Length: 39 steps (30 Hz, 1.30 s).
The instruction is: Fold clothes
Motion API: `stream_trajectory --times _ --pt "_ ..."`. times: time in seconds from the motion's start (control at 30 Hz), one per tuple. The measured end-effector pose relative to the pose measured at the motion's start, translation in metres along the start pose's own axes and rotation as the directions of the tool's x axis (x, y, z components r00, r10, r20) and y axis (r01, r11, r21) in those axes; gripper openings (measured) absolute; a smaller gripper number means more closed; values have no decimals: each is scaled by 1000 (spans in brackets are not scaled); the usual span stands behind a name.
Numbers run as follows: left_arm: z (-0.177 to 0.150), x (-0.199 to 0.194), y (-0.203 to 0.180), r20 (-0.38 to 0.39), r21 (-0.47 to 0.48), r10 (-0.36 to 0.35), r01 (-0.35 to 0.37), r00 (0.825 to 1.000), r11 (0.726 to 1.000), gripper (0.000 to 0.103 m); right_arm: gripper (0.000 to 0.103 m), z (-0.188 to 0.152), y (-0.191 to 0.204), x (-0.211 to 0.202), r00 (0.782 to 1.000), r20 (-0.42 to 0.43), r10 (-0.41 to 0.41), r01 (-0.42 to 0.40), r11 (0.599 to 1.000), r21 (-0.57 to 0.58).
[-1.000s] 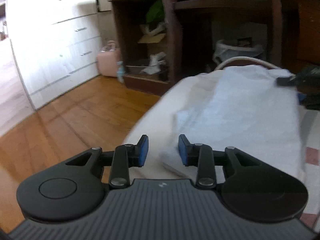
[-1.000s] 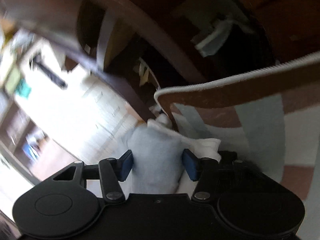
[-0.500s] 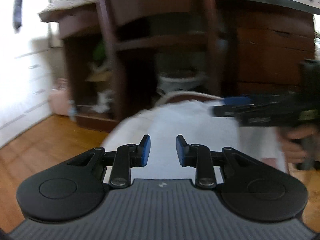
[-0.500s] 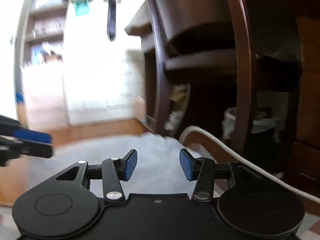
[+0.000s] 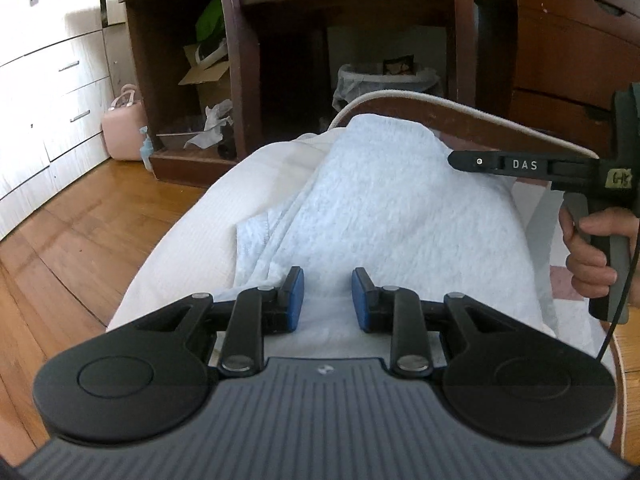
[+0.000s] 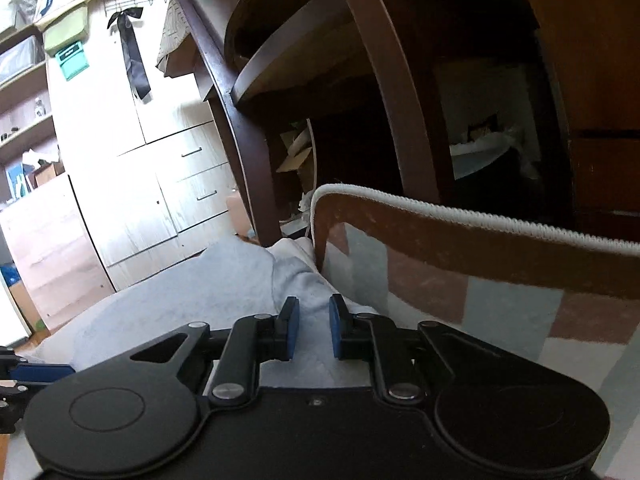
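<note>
Wooden floor (image 5: pixel 80 216) and dark shelving (image 5: pixel 240 60) behind; our pale blue garment (image 5: pixel 392 216) lies folded in a long strip over a white garment (image 5: pixel 192 248) on the padded surface (image 6: pixel 500 312). A second ago our right gripper (image 6: pixel 310 328) had a bunch of this cloth between its fingers; now it hovers with jaws parted and nothing in them, and our left gripper (image 5: pixel 326 300) hangs spread over the near end. We judge a fold was just released.
</note>
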State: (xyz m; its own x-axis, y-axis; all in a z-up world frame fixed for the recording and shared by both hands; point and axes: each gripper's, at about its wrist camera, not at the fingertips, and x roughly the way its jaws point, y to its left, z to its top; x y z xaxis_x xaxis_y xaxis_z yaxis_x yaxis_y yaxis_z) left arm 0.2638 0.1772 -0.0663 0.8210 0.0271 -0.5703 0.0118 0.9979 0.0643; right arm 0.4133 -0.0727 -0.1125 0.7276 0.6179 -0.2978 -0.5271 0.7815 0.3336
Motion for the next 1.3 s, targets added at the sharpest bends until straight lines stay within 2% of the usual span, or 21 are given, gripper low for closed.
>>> stream_trajectory --times 0.1,0.2,0.23,0.3,0.33,0.37,0.4,0.47,0.57,0.63,0.7,0.77,0.83,0.87,0.97,1.07,1.1,1.2,1.3 --pt "5 -6 4 -21 -51 13 -14 1000 999 27 14 9 -2 -8 1000 -5 -1 1 997 71" --pt "10 -13 7 -44 -105 25 -29 999 994 29 15 23 -8 -13 999 -40 -23 30 980 195" --pt "11 -18 9 -48 -155 9 -17 999 988 32 16 28 -11 -15 998 -55 -31 44 970 240" --pt "15 -31 10 -48 -253 -33 20 998 967 51 22 35 -16 -20 997 -68 -44 64 943 328" --pt "15 -37 6 -49 -263 -41 26 998 964 54 31 38 -17 -24 996 -73 -57 80 932 353" --pt "16 -44 0 -58 -251 -39 24 998 968 59 41 39 -14 -29 992 -83 -91 113 936 334" --pt "17 -50 -6 -68 -235 -37 20 997 972 65 43 41 -11 -34 988 -92 -124 147 938 314" --pt "16 -63 -15 -81 -220 -21 3 997 975 71 43 43 0 -44 978 -122 -170 195 949 246" --pt "12 -81 -25 -110 -233 -24 -2 994 972 78 47 38 17 -66 977 -155 -146 174 967 187" --pt "8 -90 -28 -137 -265 -48 10 989 964 78 49 31 25 -86 978 -170 -119 149 973 174" --pt "4 -100 -34 -149 -299 -74 26 986 954 78 49 22 24 -107 981 -174 -88 127 965 228" --pt "0 -109 -43 -151 -319 -93 41 984 947 78 49 9 24 -132 975 -197 -106 156 953 258" --pt "-5 -122 -55 -153 -307 -87 37 984 951 78 51 2 35 -150 961 -233 -152 201 958 204" --pt "-7 -129 -60 -159 -302 -79 28 984 953 78 56 -1 44 -160 952 -251 -173 218 962 166" --pt "-14 -151 -74 -165 -299 -64 12 984 954 78 60 -11 69 -193 942 -271 -197 227 970 86" --pt "-19 -177 -86 -149 -283 -22 -21 989 959 78 60 -19 91 -234 961 -215 -175 188 981 39" --pt "-21 -186 -90 -141 -275 1 -40 990 961 78 60 -21 98 -246 960 -214 -179 185 983 6" --pt "-28 -199 -96 -162 -295 -29 -21 986 955 78 60 -23 109 -269 952 -224 -206 204 978 -33" --pt "-36 -212 -101 -184 -319 -65 3 981 948 78 61 -28 116 -288 937 -272 -217 215 976 -41"
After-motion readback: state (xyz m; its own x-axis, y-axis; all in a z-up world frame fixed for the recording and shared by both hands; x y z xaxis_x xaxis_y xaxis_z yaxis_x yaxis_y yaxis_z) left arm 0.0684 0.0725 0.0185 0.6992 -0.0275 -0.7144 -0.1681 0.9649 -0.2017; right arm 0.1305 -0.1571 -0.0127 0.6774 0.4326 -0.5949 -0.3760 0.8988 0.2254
